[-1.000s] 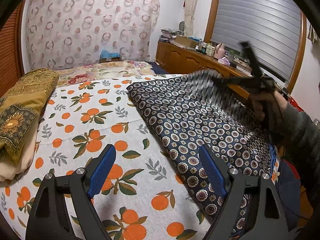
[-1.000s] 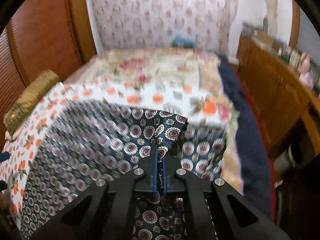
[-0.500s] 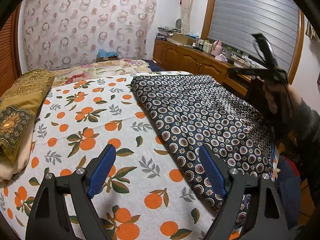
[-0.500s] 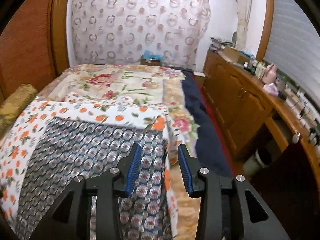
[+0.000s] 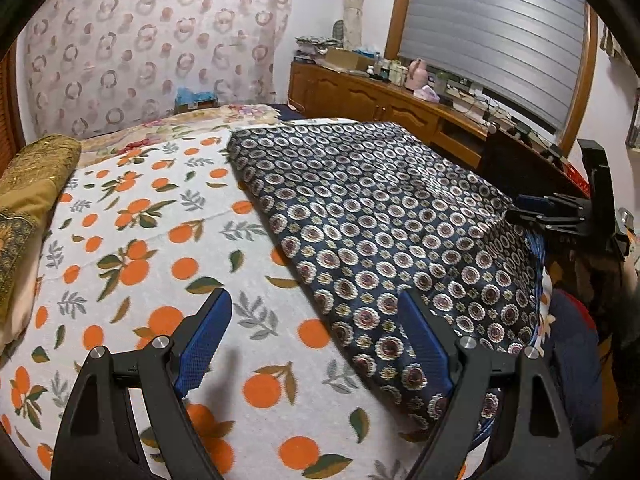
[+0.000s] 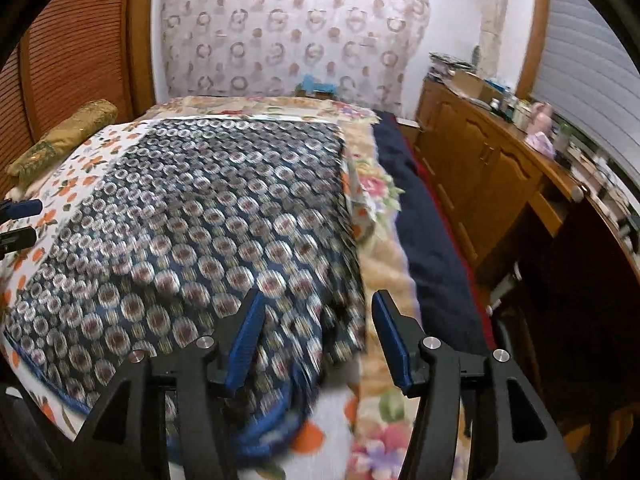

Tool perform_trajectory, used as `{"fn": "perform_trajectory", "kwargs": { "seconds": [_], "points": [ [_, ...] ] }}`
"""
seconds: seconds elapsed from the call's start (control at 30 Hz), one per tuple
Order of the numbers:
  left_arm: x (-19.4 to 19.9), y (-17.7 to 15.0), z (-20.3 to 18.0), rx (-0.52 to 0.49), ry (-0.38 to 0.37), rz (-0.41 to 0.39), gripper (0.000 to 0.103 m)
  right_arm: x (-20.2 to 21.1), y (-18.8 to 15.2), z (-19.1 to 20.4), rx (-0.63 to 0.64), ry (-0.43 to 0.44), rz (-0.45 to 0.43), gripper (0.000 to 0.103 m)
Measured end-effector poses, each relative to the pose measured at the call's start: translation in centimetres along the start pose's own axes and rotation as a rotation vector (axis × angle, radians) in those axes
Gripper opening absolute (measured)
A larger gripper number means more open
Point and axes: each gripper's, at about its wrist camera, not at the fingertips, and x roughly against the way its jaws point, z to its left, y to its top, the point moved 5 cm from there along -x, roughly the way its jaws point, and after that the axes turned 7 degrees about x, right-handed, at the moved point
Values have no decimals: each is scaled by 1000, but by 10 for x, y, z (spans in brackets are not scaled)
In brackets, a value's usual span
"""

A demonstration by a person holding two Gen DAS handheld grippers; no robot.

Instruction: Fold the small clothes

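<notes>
**Cloth laid flat, next fold pending**

The bedsheet (image 5: pixel 132 240) fills the lower left. The cloth (image 5: pixel 380 216) lies flat at centre right. The left gripper (image 5: pixel 316 344) stands wide open and empty over its near edge. The right gripper (image 6: pixel 318 340) is opening, gripping nothing. Judged next: both must pinch an edge.

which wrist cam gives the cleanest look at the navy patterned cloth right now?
Left wrist. The navy patterned cloth is sharp there, lying flat on the orange-print sheet with its left edge and far corners visible. The right wrist view shows the same cloth larger but motion-blurred, its near edge partly hidden behind the right gripper, whose jaws are opening.
</notes>
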Motion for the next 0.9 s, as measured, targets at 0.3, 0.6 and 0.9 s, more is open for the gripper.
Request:
{"fn": "perform_trajectory", "kwargs": {
  "seconds": [0.3,0.6,0.9],
  "points": [
    [-5,-15,-14,-34,-5,52,85,5,-24,-5,-103,67,38,58],
    [-1,-29,-25,-47,-37,85,56,25,-37,-6,-84,59,57,57],
    [-1,-40,-28,-27,-73,118,46,22,-39,11,-66,85,64,57]
  ]
}}
